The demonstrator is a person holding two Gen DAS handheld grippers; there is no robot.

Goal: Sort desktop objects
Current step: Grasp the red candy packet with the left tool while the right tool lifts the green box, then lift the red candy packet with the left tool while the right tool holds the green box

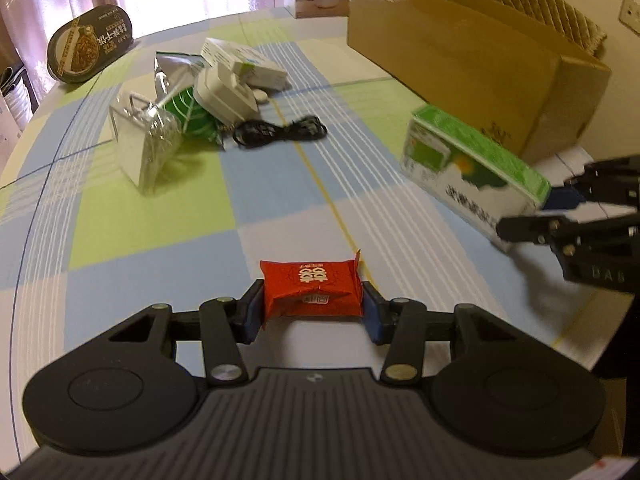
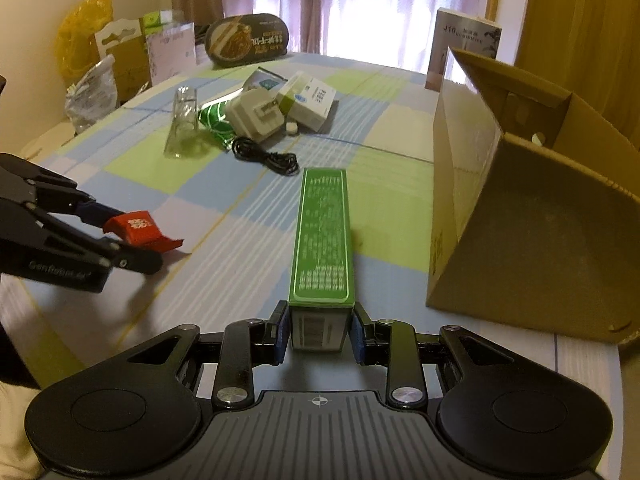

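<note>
Level above the table, left gripper pinches red packet, right gripper green box

Both wrist views look low across one checked tablecloth, side by side

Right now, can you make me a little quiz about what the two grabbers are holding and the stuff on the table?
1. True or false: the left gripper is shut on the red packet.
2. What is the right gripper holding? A) black cable B) long green box C) glass
3. Fill in: the black cable lies on the ____.

Key:
1. True.
2. B, the long green box.
3. Table: it rests on the checked tablecloth, near the white charger.
</note>
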